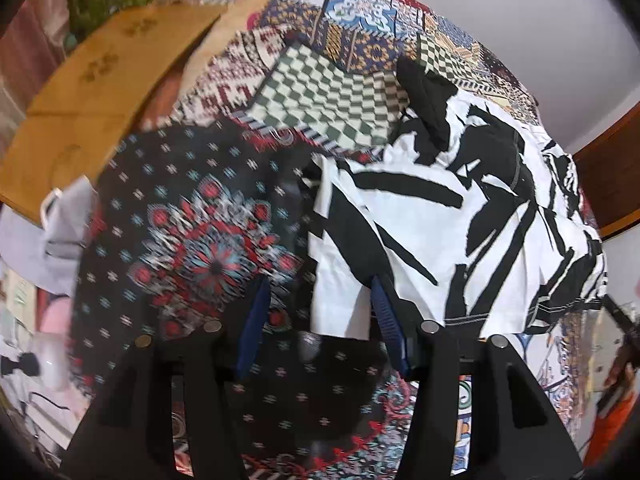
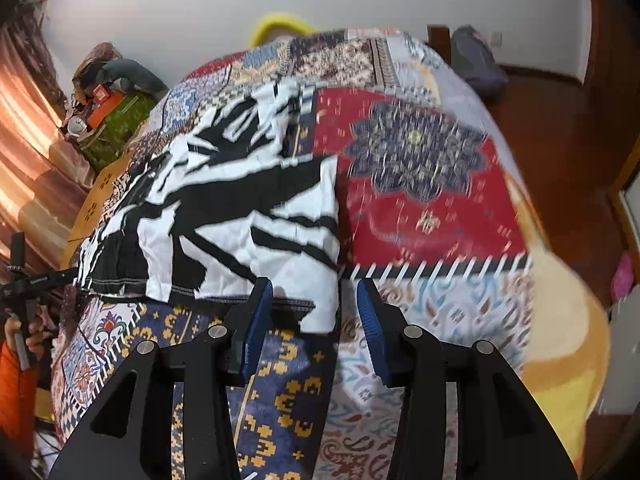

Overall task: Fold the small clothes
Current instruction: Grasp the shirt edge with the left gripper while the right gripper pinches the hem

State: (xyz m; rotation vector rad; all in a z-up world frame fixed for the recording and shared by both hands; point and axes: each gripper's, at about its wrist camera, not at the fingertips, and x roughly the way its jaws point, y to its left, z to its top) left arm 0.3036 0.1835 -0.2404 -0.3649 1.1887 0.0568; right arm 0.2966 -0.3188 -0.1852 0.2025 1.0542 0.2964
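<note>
A patchwork bedspread [image 2: 420, 184] of red, blue and checked panels covers the bed, and behind it runs a plain white wall [image 2: 160, 12]. Off to one side a pinkish curtain [image 2: 24, 152] glows with light, next to a green box [image 2: 116, 128] piled with clutter. On the other side there's dark wooden floor [image 2: 560, 120], and a light wooden board [image 1: 92, 92] edges the bed.

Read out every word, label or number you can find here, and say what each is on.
No text can be read.
Black bar at the left edge: small white lettering, too small to read.
Orange box: a pale mark, too blurred to read.
Wooden board: burnt-in marks, apparently ornaments rather than letters.
Black-and-white garment: pattern only, no words.
</note>
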